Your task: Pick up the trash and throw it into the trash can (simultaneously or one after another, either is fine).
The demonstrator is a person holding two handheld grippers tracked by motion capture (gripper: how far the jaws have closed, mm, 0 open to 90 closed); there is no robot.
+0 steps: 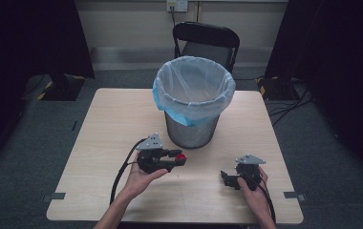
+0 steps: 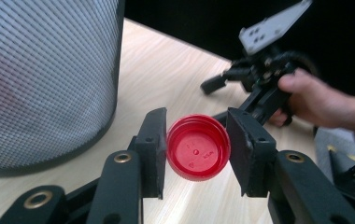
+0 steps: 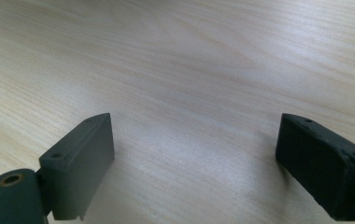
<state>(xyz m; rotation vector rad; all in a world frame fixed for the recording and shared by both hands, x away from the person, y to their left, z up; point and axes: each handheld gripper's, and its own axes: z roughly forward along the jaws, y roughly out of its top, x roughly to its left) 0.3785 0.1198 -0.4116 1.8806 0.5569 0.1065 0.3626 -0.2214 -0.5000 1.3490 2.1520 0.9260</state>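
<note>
Plastic is what the red cap [image 2: 198, 147] seems to be made of, so I judge it very light, stiff and a little smooth on its skirt. It should not break under pressure, but it can slip or flip out if the pads press only on the edge. The best place to hold it is across its width, on two opposite sides of the skirt, and this is how the left gripper [image 2: 196, 149] grasps it now: one jaw on each side, both touching the rim.

The cap is round and shallow, bright red, and its open inner side faces the left gripper view. Small raised marks are on the inner face; they are too small to read. The skirt looks thin.

My landmark is the mesh bin [image 1: 193, 128], which stands on the wooden table [image 1: 103, 124] and has a pale blue bag [image 1: 194, 90] folded over its rim. In the high view the cap [image 1: 181, 157] is held just in front of the bin's base, near its left side, above the table surface and apart from the mesh wall. The left gripper [image 1: 178, 159] points sideways toward the right gripper [image 1: 226, 177].

The right gripper [image 3: 194, 163] is in front of the bin and to its right, low over the bare table. Its jaws stand wide apart with nothing between them.
</note>
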